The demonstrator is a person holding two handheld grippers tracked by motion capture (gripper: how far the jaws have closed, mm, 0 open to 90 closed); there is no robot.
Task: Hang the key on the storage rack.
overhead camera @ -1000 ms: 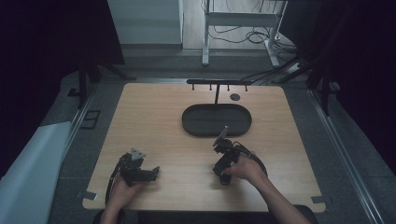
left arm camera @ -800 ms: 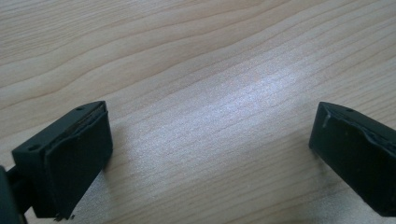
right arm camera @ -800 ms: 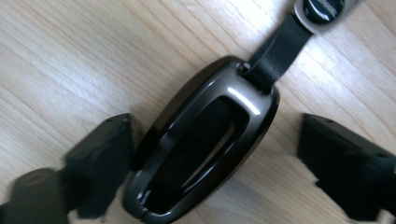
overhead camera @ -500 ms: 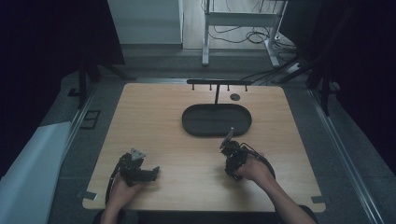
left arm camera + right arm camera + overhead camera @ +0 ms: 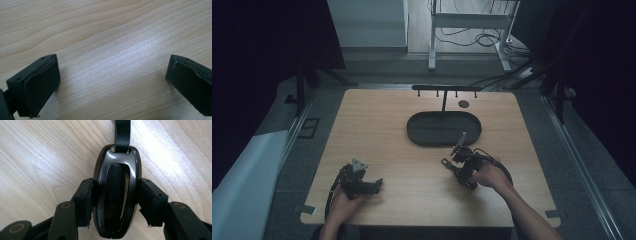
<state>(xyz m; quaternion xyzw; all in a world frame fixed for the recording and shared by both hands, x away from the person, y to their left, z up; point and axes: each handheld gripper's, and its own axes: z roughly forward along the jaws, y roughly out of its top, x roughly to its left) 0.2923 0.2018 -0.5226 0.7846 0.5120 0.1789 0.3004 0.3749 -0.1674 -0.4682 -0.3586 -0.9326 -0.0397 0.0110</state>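
Key fob [image 5: 117, 195], glossy dark oval with a long slot down its middle and a black strap [image 5: 122, 132] looped through its top end, sits clamped between the pads of the right gripper [image 5: 117, 202]. The jaws have just been closing and now they pinch the fob on both long sides, strap running off toward 12 o'clock in the right gripper view. From the high view, the right gripper [image 5: 457, 159] sits at about 4 o'clock on the wooden table [image 5: 377, 130], with the strap [image 5: 460, 141] sticking up at a slant toward the tray, so the fob looks lifted a bit off the wood, though I can't say for sure.

Just past it toward 12 o'clock is a dark oval tray [image 5: 422, 131], near the middle of the table, and behind that a black rack [image 5: 446, 88] with a row of small hooks along the far edge. A little round dark disc [image 5: 463, 104] lies at roughly 1 o'clock from the tray.

Left gripper [image 5: 374, 184] rests way over at 7 o'clock, well apart from the rest. Its jaws stand wide apart over bare wood [image 5: 112, 50], gripping nothing.
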